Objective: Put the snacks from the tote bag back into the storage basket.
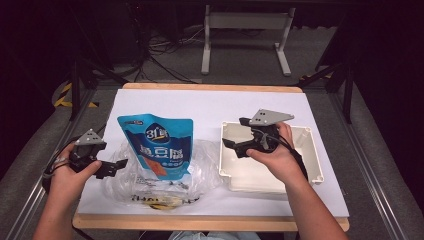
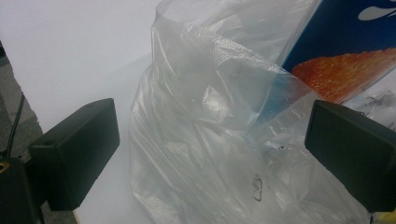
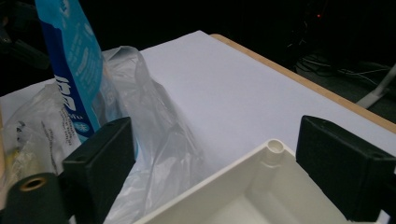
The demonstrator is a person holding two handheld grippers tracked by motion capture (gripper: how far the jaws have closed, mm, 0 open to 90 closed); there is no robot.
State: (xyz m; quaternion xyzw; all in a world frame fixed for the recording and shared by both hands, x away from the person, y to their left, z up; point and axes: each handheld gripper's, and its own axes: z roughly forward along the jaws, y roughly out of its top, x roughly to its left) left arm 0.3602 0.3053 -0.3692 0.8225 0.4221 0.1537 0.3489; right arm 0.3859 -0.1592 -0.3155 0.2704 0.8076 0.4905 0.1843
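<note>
Jaws wide, left gripper (image 2: 210,154) at bag (image 2: 210,116), right gripper (image 3: 224,163) over box (image 3: 233,205)

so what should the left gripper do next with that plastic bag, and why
Probably close the left gripper on the clear plastic bag. Its jaws stand open with the crumpled film between them, gripping nothing. The blue pouch stands upright in the bag, so pinning the film would likely steady it. The right gripper hovers open over the corner of the white tray, free to reach for the pouch.

R gripper (image 3: 224,172) fingers apart over white box corner (image 3: 275,151), blue pouch (image 3: 74,65) in clear bag (image 3: 154,140) behind
</note>
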